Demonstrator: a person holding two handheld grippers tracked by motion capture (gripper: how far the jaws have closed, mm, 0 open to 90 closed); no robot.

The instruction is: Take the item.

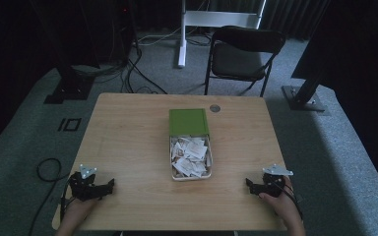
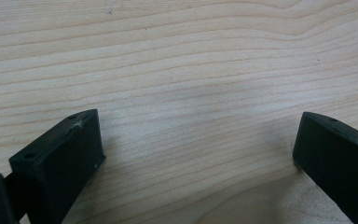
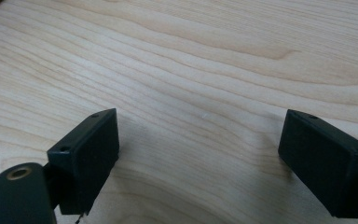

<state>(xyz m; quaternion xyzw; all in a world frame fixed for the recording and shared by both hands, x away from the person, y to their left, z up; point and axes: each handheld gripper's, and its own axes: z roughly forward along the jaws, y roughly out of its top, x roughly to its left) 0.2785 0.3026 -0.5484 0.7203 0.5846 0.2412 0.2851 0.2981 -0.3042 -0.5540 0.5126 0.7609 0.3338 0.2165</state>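
Observation:
A white tray (image 1: 210, 160) full of several small white packets lies at the middle of the wooden table (image 1: 128, 142), with a green lid or box (image 1: 188, 121) over its far half. My left gripper (image 1: 109, 185) rests on the table near the front left corner, open, its jaws wide apart over bare wood (image 2: 196, 116). At the front right, a hand holds my right gripper (image 1: 248, 183) low on the table. It is open too, with nothing but bare wood (image 3: 200, 116) between its black jaws. Both grippers point inward toward the tray and stay well apart from it.
A small round grey disc (image 1: 214, 108) sits near the table's far edge. Behind the table stand a black folding chair (image 1: 243, 54), a white stand leg (image 1: 181, 34) and dark stand bases with cables on the grey carpet.

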